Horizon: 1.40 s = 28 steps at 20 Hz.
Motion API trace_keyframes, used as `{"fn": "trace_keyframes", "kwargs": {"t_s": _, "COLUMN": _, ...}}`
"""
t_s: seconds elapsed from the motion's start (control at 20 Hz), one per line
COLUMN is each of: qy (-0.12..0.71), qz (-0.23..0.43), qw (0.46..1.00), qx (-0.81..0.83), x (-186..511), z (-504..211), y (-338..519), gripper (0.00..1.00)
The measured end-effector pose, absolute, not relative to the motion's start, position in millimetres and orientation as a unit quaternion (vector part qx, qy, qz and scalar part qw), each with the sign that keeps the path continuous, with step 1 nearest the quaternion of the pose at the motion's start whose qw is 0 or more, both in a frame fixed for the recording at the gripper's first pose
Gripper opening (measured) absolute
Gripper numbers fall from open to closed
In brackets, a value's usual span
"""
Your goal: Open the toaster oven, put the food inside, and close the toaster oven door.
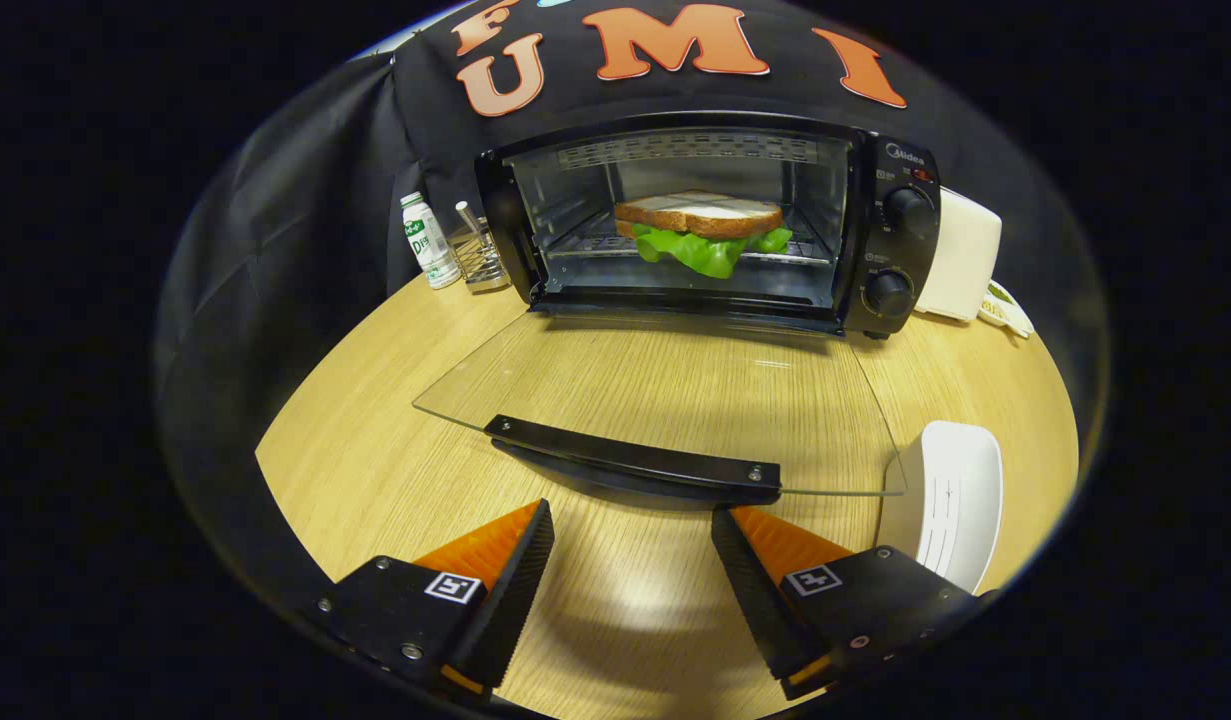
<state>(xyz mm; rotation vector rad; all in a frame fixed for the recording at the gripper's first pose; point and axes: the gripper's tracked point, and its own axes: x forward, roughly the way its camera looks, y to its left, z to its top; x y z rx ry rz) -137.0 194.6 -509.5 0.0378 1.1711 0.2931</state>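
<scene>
A small white bottle [427, 240] with green print stands at the far left of the desk [375, 470], against the black cloth, and just beside it a wire holder [478, 260] carries a pale stick-like item too small to identify. Next comes the black oven [710, 220], its inside lit and in plain sight; the sandwich [703, 230], brown bread over green lettuce, sits on the rack within, though its far side and whatever lies under the lettuce are hidden. The glass door [665, 390] is folded fully down toward the camera, nearly flat over the wood, with its black handle [635, 462] at the near edge. The tongs [632, 535] are spread wide and hold nothing, their orange-faced fingers [505, 545] just short of the handle, apart from it. Two knobs [900, 250] sit on the oven's right panel. Beyond that a white appliance [960, 255] is partly hidden by the oven, with something small and unclear at its base. Nearer, a white dish [950, 510] is cut off behind the right finger.
</scene>
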Motion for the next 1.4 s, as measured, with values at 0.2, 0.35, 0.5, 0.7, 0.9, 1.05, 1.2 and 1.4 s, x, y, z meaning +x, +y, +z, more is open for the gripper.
{"fn": "trace_keyframes", "kwargs": {"t_s": 0.2, "qy": 0.506, "qz": 0.13, "qw": 0.852, "qx": 0.016, "x": -100, "z": -486, "y": 198, "gripper": 0.94}}
{"fn": "trace_keyframes", "kwargs": {"t_s": 0.35, "qy": 0.461, "qz": 0.111, "qw": 0.88, "qx": -0.008, "x": -58, "z": -464, "y": 189, "gripper": 0.94}}
{"fn": "trace_keyframes", "kwargs": {"t_s": 0.5, "qy": 0.429, "qz": 0.089, "qw": 0.899, "qx": -0.018, "x": -19, "z": -449, "y": 180, "gripper": 0.94}}
{"fn": "trace_keyframes", "kwargs": {"t_s": 0.7, "qy": 0.401, "qz": 0.074, "qw": 0.913, "qx": -0.009, "x": 21, "z": -434, "y": 175, "gripper": 0.95}}
{"fn": "trace_keyframes", "kwargs": {"t_s": 0.9, "qy": 0.34, "qz": 0.063, "qw": 0.938, "qx": 0.004, "x": 57, "z": -401, "y": 176, "gripper": 0.94}}
{"fn": "trace_keyframes", "kwargs": {"t_s": 1.05, "qy": 0.289, "qz": 0.068, "qw": 0.955, "qx": 0.001, "x": 65, "z": -358, "y": 176, "gripper": 0.94}}
{"fn": "trace_keyframes", "kwargs": {"t_s": 1.2, "qy": 0.217, "qz": 0.071, "qw": 0.973, "qx": -0.011, "x": 68, "z": -300, "y": 170, "gripper": 0.95}}
{"fn": "trace_keyframes", "kwargs": {"t_s": 1.4, "qy": 0.132, "qz": 0.062, "qw": 0.989, "qx": -0.027, "x": 64, "z": -210, "y": 145, "gripper": 0.97}}
